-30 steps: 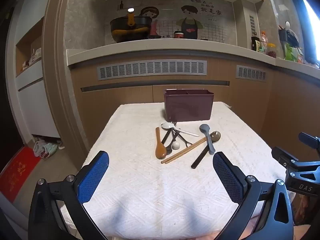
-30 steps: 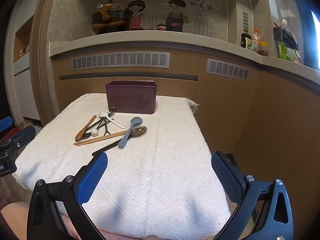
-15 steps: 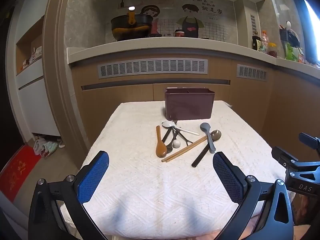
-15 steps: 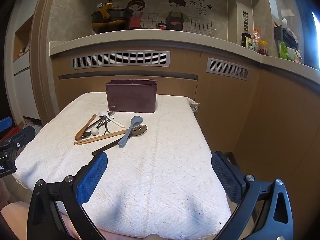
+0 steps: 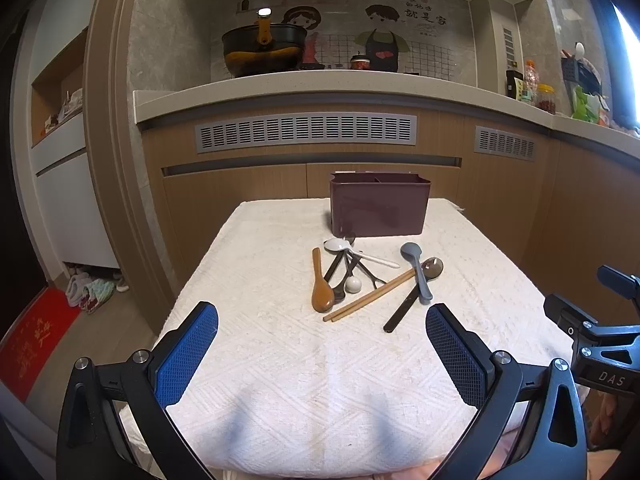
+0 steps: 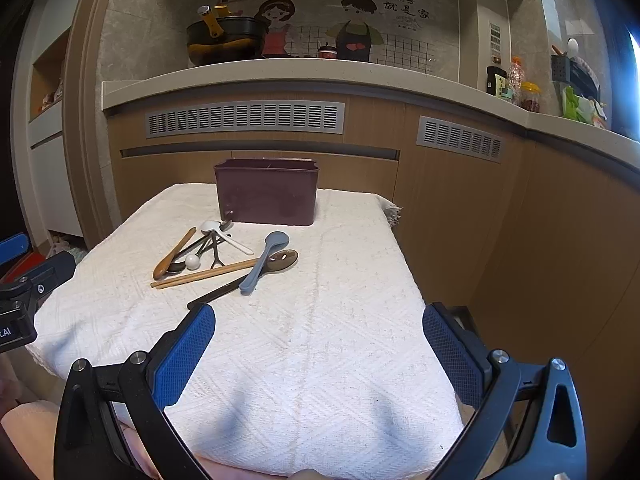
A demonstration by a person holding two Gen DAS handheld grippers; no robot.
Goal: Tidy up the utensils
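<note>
A dark maroon utensil holder (image 5: 380, 210) (image 6: 267, 192) stands at the far side of a white cloth-covered table (image 5: 280, 360) (image 6: 340, 340). In front of it lies a pile of utensils: a brown wooden spoon (image 5: 321, 284) (image 6: 173, 254), a white spoon (image 5: 352, 250) (image 6: 224, 234), a grey-blue spoon (image 5: 416, 270) (image 6: 264, 258), a dark slotted spoon (image 5: 412, 296) (image 6: 256, 276), wooden chopsticks (image 5: 370, 296) (image 6: 204, 274) and a dark fork. My left gripper (image 5: 320, 348) and my right gripper (image 6: 318, 344) are both open and empty, held near the table's near edge, short of the pile.
A kitchen counter (image 5: 360, 84) with wood cabinets runs behind and to the right of the table. A black pot (image 5: 262, 50) sits on it. The right gripper's body shows at the left view's right edge (image 5: 600, 336). A red mat (image 5: 28, 344) lies on the floor, left.
Both views have drifted slightly; the grippers stay open and the utensils have not moved.
</note>
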